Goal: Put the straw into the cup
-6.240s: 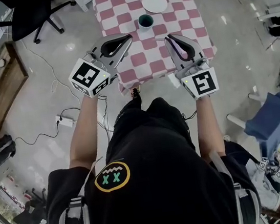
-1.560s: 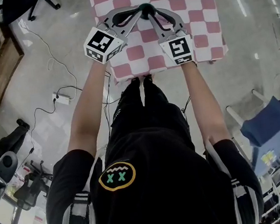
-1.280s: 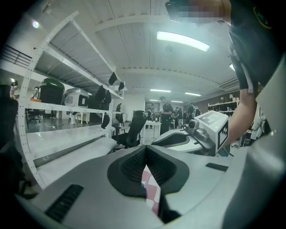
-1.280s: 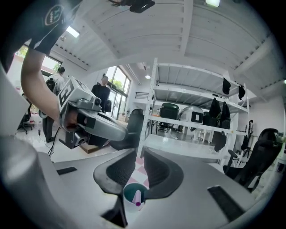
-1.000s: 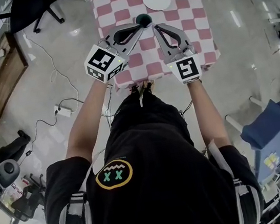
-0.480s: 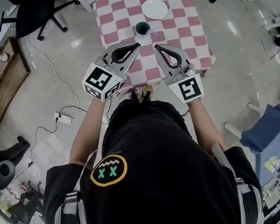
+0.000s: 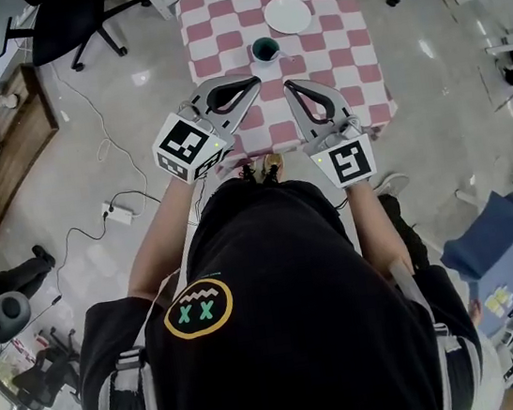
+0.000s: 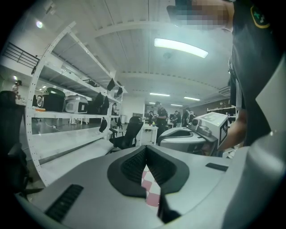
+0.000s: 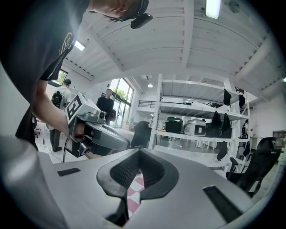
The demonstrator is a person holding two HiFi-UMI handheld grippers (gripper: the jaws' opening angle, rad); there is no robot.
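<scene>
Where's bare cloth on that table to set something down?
Bare cloth on the table lies left of the cup and plate, and down the right side. Crowded: cup and plate close together at far middle; left gripper and right gripper over the near edge.

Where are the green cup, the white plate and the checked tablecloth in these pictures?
green cup (image 7: 264, 49): head view, on its dark inside.
white plate (image 7: 288, 15): head view, on its middle.
checked tablecloth (image 7: 364, 61): head view, on a bare square near its right edge.
</scene>
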